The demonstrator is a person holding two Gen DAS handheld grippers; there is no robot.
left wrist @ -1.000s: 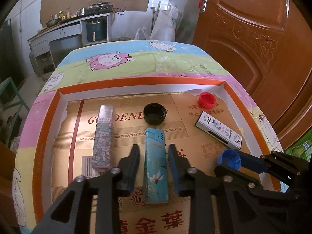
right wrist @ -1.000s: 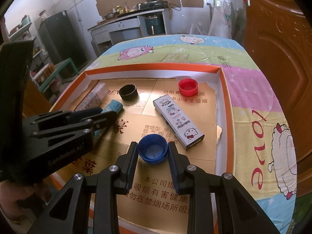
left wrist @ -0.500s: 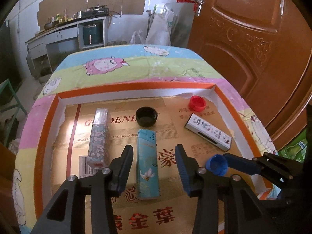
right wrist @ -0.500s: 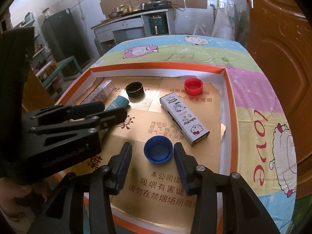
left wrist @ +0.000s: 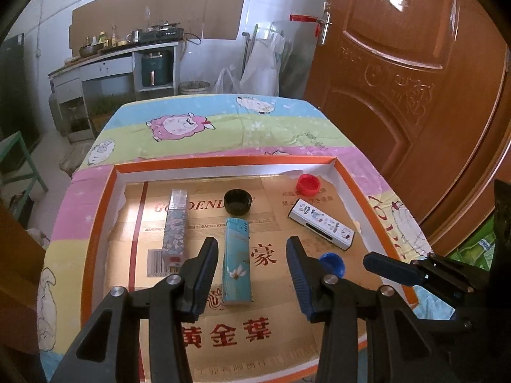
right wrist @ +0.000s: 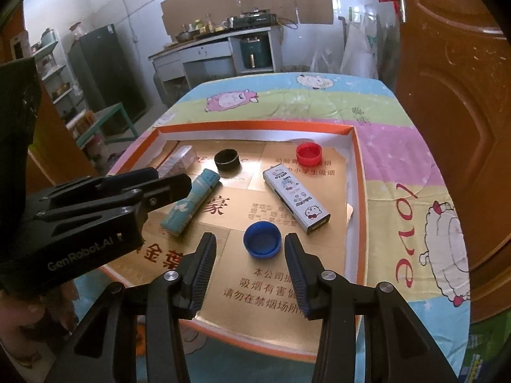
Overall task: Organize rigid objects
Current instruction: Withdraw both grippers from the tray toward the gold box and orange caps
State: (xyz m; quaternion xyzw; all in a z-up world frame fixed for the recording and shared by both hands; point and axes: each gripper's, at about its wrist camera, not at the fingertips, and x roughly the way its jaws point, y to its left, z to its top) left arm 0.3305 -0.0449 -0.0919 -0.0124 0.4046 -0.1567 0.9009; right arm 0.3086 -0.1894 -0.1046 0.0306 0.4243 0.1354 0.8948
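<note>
My 2 claws, left and right, are released over a tray holding 3 caps and 3 lighters.

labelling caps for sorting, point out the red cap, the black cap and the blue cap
red cap (right wrist: 308,154), right wrist view, on its open inside
black cap (left wrist: 237,201), left wrist view, on its hollow centre
blue cap (right wrist: 262,244), right wrist view, on its open inside
</note>
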